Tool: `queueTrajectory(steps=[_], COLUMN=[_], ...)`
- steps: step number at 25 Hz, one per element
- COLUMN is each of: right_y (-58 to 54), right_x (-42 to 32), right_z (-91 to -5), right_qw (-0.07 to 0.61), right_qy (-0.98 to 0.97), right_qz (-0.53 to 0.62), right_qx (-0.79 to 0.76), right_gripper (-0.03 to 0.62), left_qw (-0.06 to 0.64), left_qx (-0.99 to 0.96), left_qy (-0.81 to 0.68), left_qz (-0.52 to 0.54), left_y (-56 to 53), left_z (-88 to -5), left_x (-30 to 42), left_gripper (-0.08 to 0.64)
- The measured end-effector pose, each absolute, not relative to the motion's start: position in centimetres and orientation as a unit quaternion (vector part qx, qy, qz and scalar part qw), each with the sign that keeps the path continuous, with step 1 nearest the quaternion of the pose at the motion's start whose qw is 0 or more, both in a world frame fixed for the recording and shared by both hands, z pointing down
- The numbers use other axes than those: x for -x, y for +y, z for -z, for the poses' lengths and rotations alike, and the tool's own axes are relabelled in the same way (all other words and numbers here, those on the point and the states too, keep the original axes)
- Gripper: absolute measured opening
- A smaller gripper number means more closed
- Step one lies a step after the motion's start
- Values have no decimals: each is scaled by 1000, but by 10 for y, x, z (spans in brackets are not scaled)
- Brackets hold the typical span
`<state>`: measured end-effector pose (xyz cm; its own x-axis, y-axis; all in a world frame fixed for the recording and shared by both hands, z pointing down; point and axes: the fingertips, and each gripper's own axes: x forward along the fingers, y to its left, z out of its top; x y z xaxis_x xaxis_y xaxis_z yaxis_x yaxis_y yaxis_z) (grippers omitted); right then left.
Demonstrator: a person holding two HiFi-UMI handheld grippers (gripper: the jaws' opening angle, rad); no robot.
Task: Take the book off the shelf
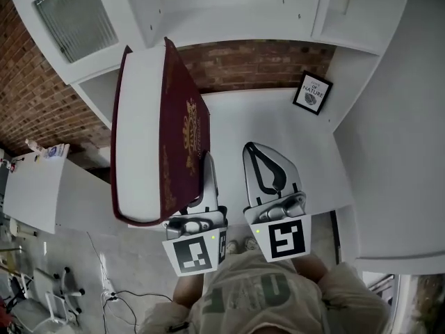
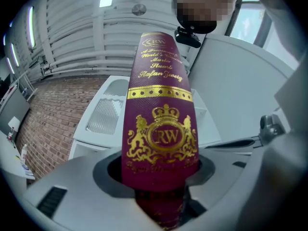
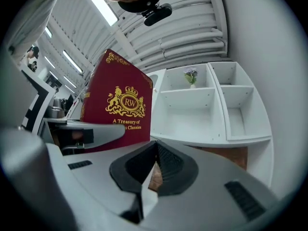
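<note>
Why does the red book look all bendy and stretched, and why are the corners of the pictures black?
Left gripper view: the wide-angle lens bulges the book, which is very close to it; the book's low end looks dark and soft. Right gripper view: the shelf edges bow, the corners go dark, and the ceiling light glares. Head view: sharper, evenly lit, milder bending.
</note>
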<state>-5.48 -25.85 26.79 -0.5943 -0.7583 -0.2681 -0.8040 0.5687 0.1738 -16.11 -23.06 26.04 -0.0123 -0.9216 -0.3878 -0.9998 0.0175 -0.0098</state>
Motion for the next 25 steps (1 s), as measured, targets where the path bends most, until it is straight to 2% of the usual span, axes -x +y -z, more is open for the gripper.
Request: queueTrajectory(steps=[11, 25], right_y=[-257, -270], right_x=[46, 36], right_z=[-275, -286], right_qw=[86, 78], right_qy=[870, 866], right_qz=[-132, -119], right_qx=[468, 480], right_gripper=[14, 14], left_qw=[151, 128], left_qx=[697, 700], left_qy=[687, 690], left_qz=[-135, -128], left_y=[-235, -249], left_z=[-257, -268], left_x=[162, 163], left_gripper=[242, 241])
